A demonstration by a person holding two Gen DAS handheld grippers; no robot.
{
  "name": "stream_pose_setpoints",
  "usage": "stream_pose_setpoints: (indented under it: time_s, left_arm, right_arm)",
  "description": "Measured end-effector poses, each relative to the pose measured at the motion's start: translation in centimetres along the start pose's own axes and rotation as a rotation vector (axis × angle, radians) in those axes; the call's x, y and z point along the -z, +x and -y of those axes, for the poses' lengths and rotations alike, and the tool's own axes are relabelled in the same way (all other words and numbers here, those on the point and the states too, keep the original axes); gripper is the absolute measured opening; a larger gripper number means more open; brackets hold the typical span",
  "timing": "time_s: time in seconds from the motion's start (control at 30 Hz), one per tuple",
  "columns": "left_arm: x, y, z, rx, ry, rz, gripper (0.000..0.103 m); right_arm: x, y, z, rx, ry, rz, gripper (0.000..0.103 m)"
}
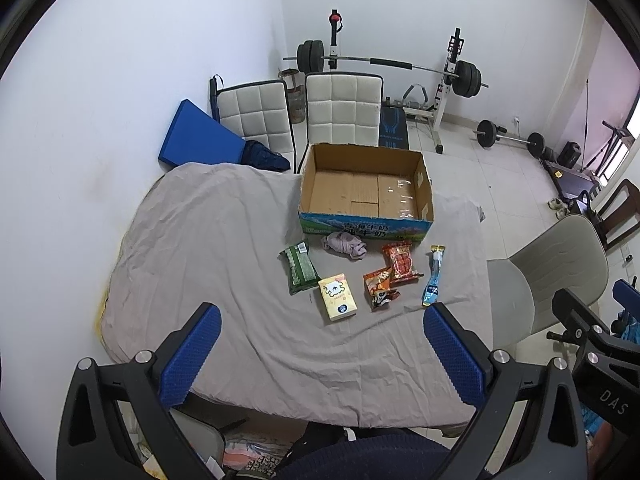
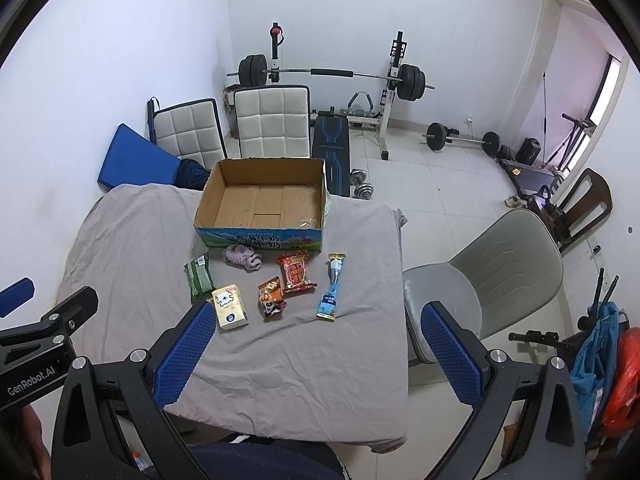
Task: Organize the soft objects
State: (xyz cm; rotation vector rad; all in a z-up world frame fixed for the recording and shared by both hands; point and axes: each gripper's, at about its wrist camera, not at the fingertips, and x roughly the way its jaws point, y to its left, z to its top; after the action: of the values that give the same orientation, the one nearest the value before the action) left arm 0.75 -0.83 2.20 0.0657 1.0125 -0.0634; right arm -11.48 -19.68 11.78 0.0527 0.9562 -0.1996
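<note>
Both grippers are held above the near edge of the table, with nothing touched. On the left gripper point(image 1: 322, 318) the blue-padded fingers point(image 1: 192, 356) are spread wide and nothing is held between them. The right gripper point(image 2: 316, 316) is likewise spread wide and empty, its left finger point(image 2: 184, 352) overlapping the corner of the yellow tissue pack point(image 2: 229, 307) in the right wrist view, though no contact can be made out there.

A wrinkled grey cloth point(image 1: 208, 248) is draped over the table. An open cardboard box point(image 1: 366, 188) is set at the far side of it, with printed blue and green artwork on its near wall and nothing visible inside. A crumpled lilac fabric item point(image 1: 345, 245) lies just in front of that wall. Nearer the grippers, the soft packets are laid in a loose row: a green packet point(image 1: 299, 268), the tissue pack, a small orange snack bag point(image 1: 380, 286), a red snack bag point(image 1: 400, 262) touching it, and a slim blue sachet point(image 1: 434, 276) to the right, apart from the rest.

Two white padded chairs point(image 1: 343, 110) are placed behind the table, a blue mat point(image 1: 198, 136) is leaned against the wall, and a grey chair point(image 2: 492, 276) stands at the right. A barbell rack point(image 2: 332, 74) and loose weights are seen on the tiled floor beyond.
</note>
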Motion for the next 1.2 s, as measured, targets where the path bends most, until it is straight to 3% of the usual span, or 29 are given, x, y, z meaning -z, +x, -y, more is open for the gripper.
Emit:
stream_pose_setpoints:
  time_s: [0.97, 1.2]
  left_arm:
    - [0.2, -0.3, 0.7, 0.007, 0.027, 0.043, 0.103]
    - [-0.9, 1.0, 0.5, 0.014, 0.011, 0.031, 0.103]
  right_arm:
    - [0.2, -0.5, 0.5, -0.01, 0.026, 0.017, 0.103]
    - [-0.7, 2.1, 1.4, -0.043, 0.056, -0.031, 0.103]
